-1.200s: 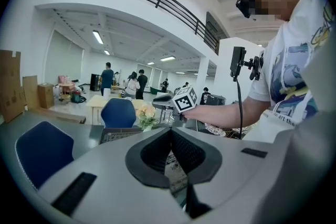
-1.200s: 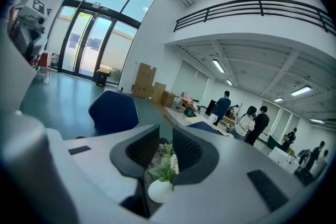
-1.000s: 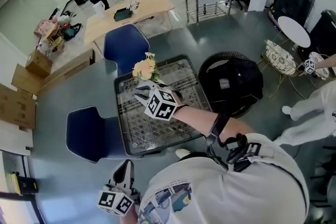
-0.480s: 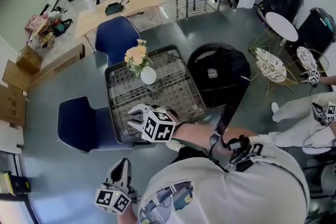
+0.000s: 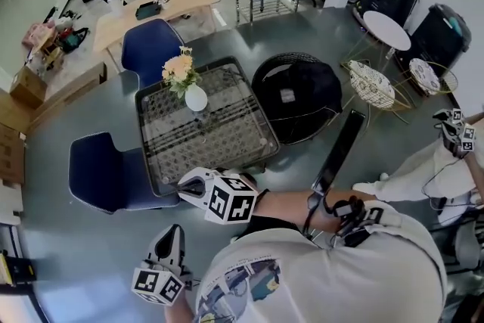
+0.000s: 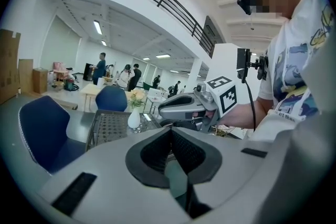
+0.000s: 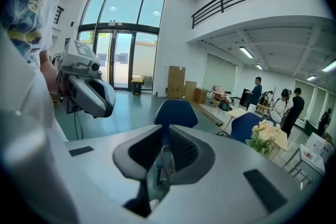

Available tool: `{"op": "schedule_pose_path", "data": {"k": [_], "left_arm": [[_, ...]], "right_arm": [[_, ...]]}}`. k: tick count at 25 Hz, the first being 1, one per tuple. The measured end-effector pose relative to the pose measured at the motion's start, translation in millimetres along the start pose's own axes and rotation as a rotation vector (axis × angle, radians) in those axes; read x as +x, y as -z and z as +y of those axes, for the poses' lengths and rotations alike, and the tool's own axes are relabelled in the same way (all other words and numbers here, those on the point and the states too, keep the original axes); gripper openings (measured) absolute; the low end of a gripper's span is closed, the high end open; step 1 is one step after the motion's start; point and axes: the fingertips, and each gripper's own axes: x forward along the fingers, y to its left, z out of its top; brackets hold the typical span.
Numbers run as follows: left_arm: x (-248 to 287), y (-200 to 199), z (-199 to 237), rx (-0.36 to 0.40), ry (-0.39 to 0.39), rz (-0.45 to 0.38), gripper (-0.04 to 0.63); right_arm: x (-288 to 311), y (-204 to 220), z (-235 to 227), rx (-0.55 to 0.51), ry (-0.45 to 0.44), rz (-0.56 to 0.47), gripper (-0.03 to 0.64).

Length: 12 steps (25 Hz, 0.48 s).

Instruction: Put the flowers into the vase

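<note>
A white vase [image 5: 196, 97] holding pale yellow flowers [image 5: 178, 70] stands upright at the far left of the dark mesh-topped table [image 5: 227, 140]. My right gripper [image 5: 185, 185] hovers at the table's near edge, well apart from the vase. Its jaws are closing with a narrow gap and nothing between them [image 7: 164, 131]. My left gripper [image 5: 175, 232] hangs lower left, off the table, with its pads together and empty [image 6: 170, 131]. The left gripper view shows the vase [image 6: 134, 119] and the right gripper [image 6: 181, 107] ahead. The flowers [image 7: 264, 134] appear at the right of the right gripper view.
Two blue chairs [image 5: 155, 45] [image 5: 106, 174] stand left of and behind the table. A black round seat [image 5: 295, 94] sits to its right, with wire-frame stools [image 5: 370, 83] beyond. A person in white [image 5: 423, 170] is at the right. People stand around a wooden table [image 5: 159, 7] far back.
My right gripper has drawn back from the flowers to the table's near edge, leaving them standing in the vase, and its jaws have narrowed. The left gripper shifted slightly.
</note>
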Motion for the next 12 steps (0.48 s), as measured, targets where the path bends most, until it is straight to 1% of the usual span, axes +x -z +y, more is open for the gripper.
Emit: {"op": "schedule_pose_path", "data": {"k": [7,12], "left_arm": [[-12.3,13.3,-18.3,0.014,0.018,0.003,0.009],[-24.9,22.1,-26.4,0.011,0.017,0.008,0.009]], "right_arm": [[-15.9,4.3,36.4,0.014,-0.010,-0.001,0.037],[-19.7,-1.3,57.2,0.008,-0.026,-0.007,0.028]]}}
